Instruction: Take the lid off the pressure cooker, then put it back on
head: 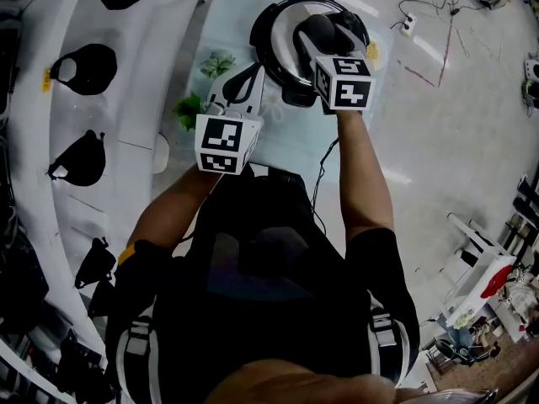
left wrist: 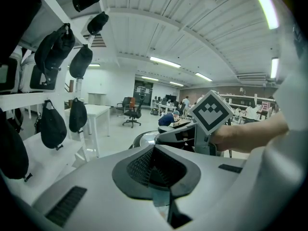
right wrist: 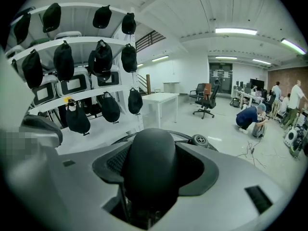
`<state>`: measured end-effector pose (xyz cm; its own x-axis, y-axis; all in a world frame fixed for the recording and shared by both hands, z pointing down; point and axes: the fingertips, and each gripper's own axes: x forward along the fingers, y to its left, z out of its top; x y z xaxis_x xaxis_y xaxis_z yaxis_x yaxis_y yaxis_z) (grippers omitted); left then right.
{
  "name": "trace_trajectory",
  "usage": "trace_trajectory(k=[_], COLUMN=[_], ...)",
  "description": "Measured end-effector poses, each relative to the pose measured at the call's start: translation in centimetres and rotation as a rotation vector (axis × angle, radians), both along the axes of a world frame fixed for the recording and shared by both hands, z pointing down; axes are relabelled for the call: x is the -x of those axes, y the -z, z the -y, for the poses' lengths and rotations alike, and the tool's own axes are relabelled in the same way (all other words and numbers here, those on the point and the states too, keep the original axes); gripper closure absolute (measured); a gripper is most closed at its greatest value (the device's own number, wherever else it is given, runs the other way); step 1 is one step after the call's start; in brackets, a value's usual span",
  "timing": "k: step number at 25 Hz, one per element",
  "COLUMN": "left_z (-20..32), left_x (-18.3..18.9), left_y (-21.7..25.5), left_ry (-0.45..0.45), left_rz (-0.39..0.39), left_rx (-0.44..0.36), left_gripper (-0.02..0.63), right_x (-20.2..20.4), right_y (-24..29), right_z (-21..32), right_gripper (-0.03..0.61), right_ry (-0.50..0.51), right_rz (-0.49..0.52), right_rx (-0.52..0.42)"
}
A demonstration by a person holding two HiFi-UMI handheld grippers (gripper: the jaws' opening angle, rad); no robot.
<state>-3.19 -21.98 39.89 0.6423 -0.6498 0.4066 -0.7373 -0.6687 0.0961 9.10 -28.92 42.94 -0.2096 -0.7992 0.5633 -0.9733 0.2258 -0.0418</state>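
Observation:
The pressure cooker (head: 271, 53) stands at the far end of a small pale table (head: 290, 146). Its steel lid (head: 282, 25) lies over the pot. A wide black handle (head: 316, 30) tops the lid, and my right gripper (head: 327, 42) is shut on it. In the right gripper view that handle (right wrist: 149, 162) fills the space between the jaws, with the lid's valve (right wrist: 198, 139) just beyond. My left gripper (head: 248, 82) sits by the cooker's near left side. Its jaws (left wrist: 154, 165) stand together with nothing seen between them, and the lid (left wrist: 143, 138) shows beyond them.
White shelves with several black caps (head: 88, 66) run along the left. Leaf prints (head: 217, 61) mark the table's left side. A power strip with cables (head: 408, 25) lies on the floor at the upper right. Equipment (head: 484, 289) crowds the lower right floor.

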Motion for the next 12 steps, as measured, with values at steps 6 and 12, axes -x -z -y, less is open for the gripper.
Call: trace_trajectory(k=[6, 12], left_z=[-0.27, -0.25], left_x=[-0.57, -0.24], left_y=[0.22, 0.49], left_ry=[-0.004, 0.004], left_rz=[-0.010, -0.021], left_rx=[-0.002, -0.001], left_gripper=[0.606, 0.606], right_x=[0.30, 0.41], right_y=[-0.72, -0.70], right_z=[0.03, 0.08], right_gripper=[0.290, 0.290], right_ry=[-0.070, -0.092], right_rz=[-0.042, -0.054], right_rx=[-0.011, -0.021])
